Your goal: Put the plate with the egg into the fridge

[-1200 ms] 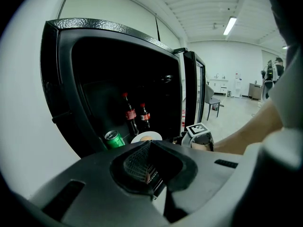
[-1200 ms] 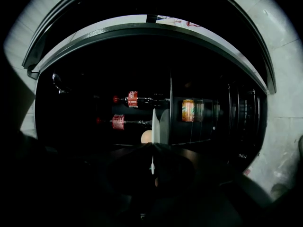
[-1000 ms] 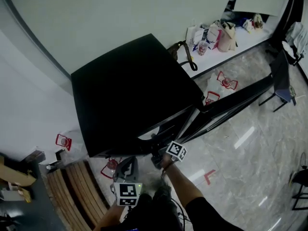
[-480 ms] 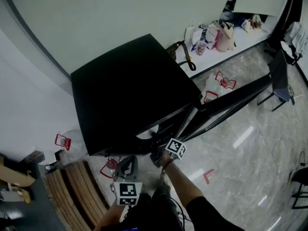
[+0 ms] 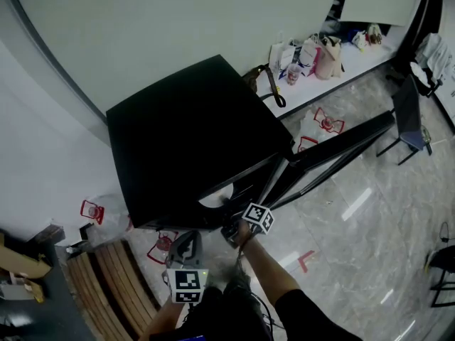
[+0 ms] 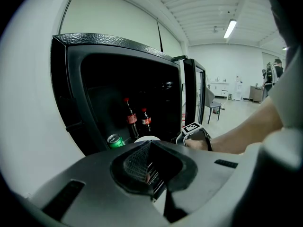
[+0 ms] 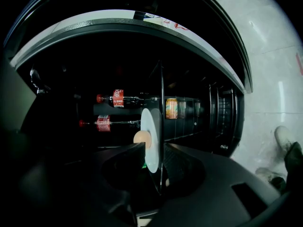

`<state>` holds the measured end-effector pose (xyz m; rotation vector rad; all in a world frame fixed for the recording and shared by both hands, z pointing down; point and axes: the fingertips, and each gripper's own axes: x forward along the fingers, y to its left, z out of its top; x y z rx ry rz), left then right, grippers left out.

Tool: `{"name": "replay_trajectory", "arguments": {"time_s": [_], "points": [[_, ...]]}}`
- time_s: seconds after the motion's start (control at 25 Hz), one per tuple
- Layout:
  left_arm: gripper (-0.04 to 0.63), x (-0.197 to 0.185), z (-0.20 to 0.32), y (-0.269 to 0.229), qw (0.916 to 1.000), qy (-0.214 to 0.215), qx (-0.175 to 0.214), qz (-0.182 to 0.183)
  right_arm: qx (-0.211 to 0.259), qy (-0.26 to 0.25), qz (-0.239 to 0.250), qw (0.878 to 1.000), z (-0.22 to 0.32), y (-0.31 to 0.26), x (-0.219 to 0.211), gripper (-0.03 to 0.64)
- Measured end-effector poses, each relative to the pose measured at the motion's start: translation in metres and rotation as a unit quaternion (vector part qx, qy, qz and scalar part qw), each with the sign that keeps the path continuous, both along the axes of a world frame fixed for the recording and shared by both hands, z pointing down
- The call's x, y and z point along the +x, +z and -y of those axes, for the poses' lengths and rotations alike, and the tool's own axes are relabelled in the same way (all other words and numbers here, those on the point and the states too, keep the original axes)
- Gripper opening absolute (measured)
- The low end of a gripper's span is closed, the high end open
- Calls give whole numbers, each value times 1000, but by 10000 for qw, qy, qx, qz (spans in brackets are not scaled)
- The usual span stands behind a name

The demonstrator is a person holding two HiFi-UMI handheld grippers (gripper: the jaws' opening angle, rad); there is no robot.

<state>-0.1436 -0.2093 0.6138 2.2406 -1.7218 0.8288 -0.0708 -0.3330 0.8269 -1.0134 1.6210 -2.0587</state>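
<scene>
The step in hand looks like the release: the plate has reached the fridge and the grip on it is being let go, so the next move should be a straight, level pull-back of the right arm, keeping the jaws clear of the rim so the plate is not dragged or tipped. Nearest the person, the left hand-held gripper [image 6: 149, 169] is held back in front of the open fridge [image 5: 192, 141], its jaws pressed together with nothing between them. Just beyond it, the right hand-held gripper [image 7: 154, 148] reaches into the fridge's mouth. Its jaws have just been opening and now stand partly spread, with the edge of the white plate [image 7: 152, 126] between them but apparently no longer pinched. The plate seems to lie flat on a thin glass shelf [image 7: 161, 89], though this view is rolled onto its side, and the egg [image 7: 141, 137] sits on it close to the gripper. Deeper in, two cola bottles [image 7: 118, 99] and an orange can [image 7: 171, 108] stand at the back, well apart from the plate. The door [image 5: 341, 144] hangs wide open to the person's right.
</scene>
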Motion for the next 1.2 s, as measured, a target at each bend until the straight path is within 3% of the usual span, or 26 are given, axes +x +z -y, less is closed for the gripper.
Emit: {"name": "replay_trajectory", "arguments": {"time_s": [0.36,0.52,0.64,0.76,0.84,0.96,1.08,1.2], "points": [[8,-3,-4,-2,9997,-158,23,-179,46,-21,-135,9999,-25,-11,22,101],[8,6,-2,-8,9994,-71,143,-322,1003,-263,-601,9928,-47,-62,56,97],[8,19,1,-23,9976,143,390,-561,1908,-158,-1107,9752,-61,-120,101,23],[8,36,-2,-46,9929,415,642,-911,2697,-70,-1744,9470,-80,-180,149,8],[8,50,-4,-62,9891,646,771,-1076,3220,-156,-2249,9195,-96,-221,174,8],[8,77,-6,-85,9826,987,912,-1286,4014,-424,-3129,8598,-117,-278,202,6],[8,107,-6,-112,9758,1299,1049,-1412,4521,-721,-3897,7991,-127,-317,229,6],[8,131,-7,-132,9705,1520,1202,-1431,4696,-840,-4365,7628,-123,-334,274,6]]}}
